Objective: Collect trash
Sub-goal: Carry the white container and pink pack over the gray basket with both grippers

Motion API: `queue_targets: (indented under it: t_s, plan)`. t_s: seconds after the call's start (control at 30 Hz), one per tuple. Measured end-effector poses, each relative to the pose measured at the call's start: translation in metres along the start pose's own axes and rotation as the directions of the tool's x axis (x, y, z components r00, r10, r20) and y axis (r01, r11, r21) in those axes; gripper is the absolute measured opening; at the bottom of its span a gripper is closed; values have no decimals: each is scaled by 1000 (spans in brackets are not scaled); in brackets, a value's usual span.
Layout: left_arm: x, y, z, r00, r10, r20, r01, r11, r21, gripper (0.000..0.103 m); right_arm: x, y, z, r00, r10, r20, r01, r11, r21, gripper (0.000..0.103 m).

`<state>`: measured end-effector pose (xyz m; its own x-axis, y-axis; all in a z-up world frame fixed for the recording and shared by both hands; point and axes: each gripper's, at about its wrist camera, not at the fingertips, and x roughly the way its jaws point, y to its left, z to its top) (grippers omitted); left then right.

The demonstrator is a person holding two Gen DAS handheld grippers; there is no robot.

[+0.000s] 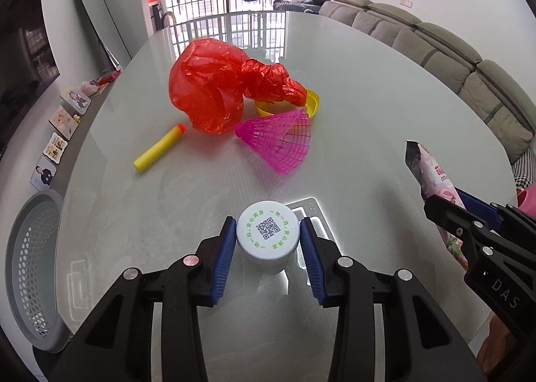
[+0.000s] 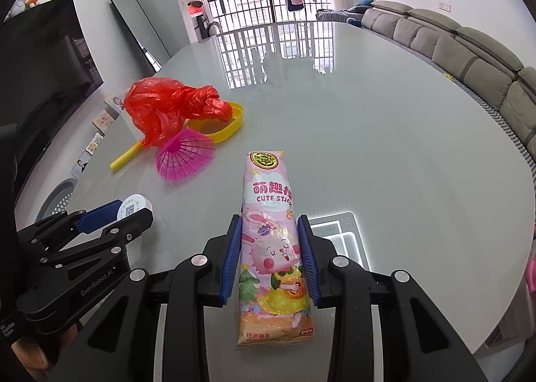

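My left gripper (image 1: 267,236) is shut on a white round jar lid (image 1: 267,231) printed with a QR code, held just above the glass table (image 1: 368,107). My right gripper (image 2: 269,254) is shut on a pink candy wrapper (image 2: 269,241) marked "CUTE STICK", its blue pads (image 2: 234,248) pressing both sides. The left gripper (image 2: 134,214) with the lid (image 2: 134,206) shows at the left of the right wrist view. The wrapper (image 1: 432,177) and right gripper (image 1: 455,211) show at the right of the left wrist view.
Farther out on the table lie a crumpled red plastic bag (image 1: 221,83), a pink mesh shuttlecock (image 1: 281,140), a yellow foam dart (image 1: 159,147) and a yellow dish (image 1: 311,102). A grey perforated basket (image 1: 30,268) stands beside the table's left edge. A grey sofa (image 1: 452,47) lines the right.
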<state>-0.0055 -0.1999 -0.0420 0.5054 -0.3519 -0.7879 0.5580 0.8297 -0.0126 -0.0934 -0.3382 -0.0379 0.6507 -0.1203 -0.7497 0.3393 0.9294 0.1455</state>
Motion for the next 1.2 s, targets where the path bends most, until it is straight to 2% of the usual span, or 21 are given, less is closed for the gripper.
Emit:
queue_targets:
  t_s: [0.33,0.7,1.0,1.2]
  plan:
    - [-45,28,-23,997,43,61,-41,999,-29,39,-16,36,-19,998,53,17,-52,998,-37,33]
    - [-82,86,-45,987,121,107,-109,988,-110,39,-23,98,-25,993,121,16,-118,984,-135,33]
    - [-91,150,-62,976,198,92,-174,960,-221,39,-8,166,-23,979,201,-35,-203,951,-235,33]
    - [-87,196,-73,964,259,55,-232,927,-294,39,7,210,-18,966,250,-71,-259,920,-294,33]
